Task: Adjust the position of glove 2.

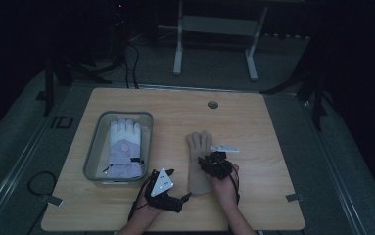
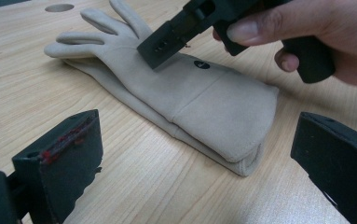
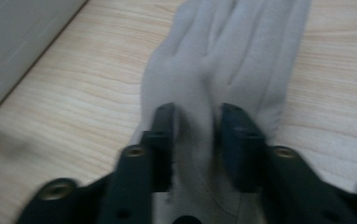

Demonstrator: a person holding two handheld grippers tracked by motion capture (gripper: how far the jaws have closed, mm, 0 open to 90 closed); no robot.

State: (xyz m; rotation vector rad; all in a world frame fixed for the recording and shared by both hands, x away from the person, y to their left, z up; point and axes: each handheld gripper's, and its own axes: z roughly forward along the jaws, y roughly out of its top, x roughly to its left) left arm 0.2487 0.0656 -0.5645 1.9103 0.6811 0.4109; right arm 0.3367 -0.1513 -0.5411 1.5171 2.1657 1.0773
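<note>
The wooden table (image 1: 253, 122) carries everything here, its top bare apart from a few things and a round cable hole (image 1: 213, 104) near the far edge. On its left side sits a grey bin (image 1: 93, 152) with a white and lilac glove (image 1: 125, 147) lying flat inside, likely the place where gloves are being gathered. Right of the bin, well apart from it, the beige glove (image 1: 198, 161) lies flat on the wood with its fingers pointing away from the person and its cuff toward them, so the cuff end is the easy end to reach. A small pale object (image 1: 225, 148) lies just beside its fingers; what it is I cannot tell. The right gripper (image 3: 197, 135) is down on the middle of this glove, its jaws narrowly parted and astride a ridge of the fabric, seemingly placed to pinch the cloth; whether the pads already press it is unclear. The left gripper (image 2: 195, 163) hovers just off the cuff with its jaws spread wide and nothing between them, probably waiting to take that end. The beige glove looks soft and suede-like, long in the cuff, with a seam across the wrist and a small dark round mark (image 2: 202, 64) near the back of the hand.
</note>
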